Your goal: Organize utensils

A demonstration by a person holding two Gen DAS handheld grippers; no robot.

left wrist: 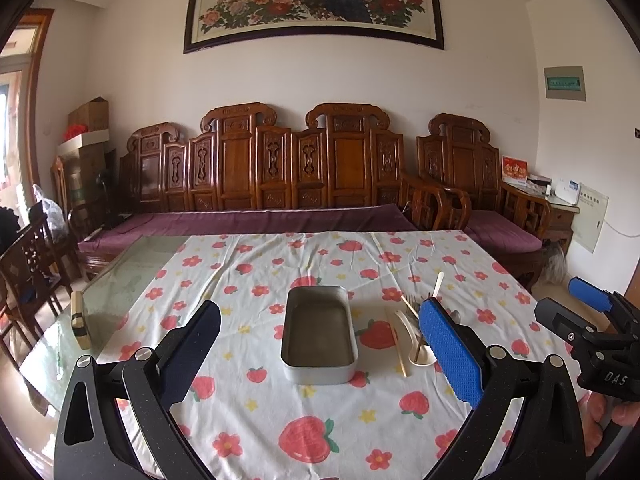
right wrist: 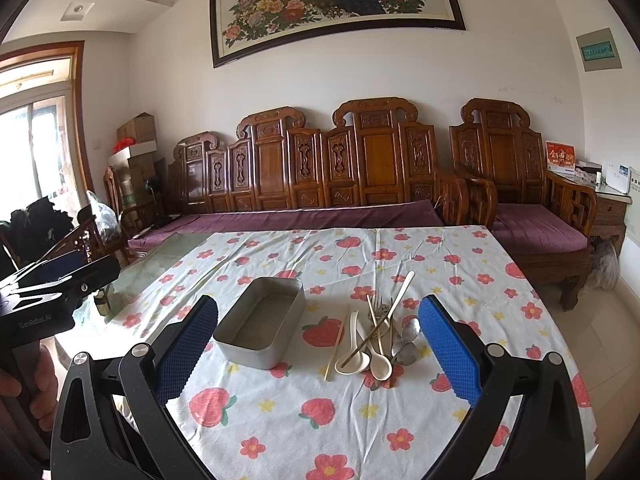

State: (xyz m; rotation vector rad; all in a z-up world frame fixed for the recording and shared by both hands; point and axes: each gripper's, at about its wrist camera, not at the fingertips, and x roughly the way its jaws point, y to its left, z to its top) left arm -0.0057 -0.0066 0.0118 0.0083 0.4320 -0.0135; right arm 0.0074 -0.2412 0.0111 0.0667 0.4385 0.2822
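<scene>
Utensil pile (right wrist: 380,340) lies on the table (right wrist: 460,420) just right of one empty metal tin (right wrist: 260,324): two white spoons, one fork, chopsticks, some metal spoons, exact count unclear. Right gripper (right wrist: 316,356) hovers level above the table, jaws wide apart, holding nothing. Left gripper (left wrist: 320,356) likewise, wide apart, empty, facing the tin.

A glass-topped table (right wrist: 160,268) carries a white strawberry-print cloth (right wrist: 320,408). At frame centre on the cloth sits a rectangular grey metal tin (right wrist: 260,330); a heap of mixed spoons, forks and chopsticks (right wrist: 376,340) lies right of it.
</scene>
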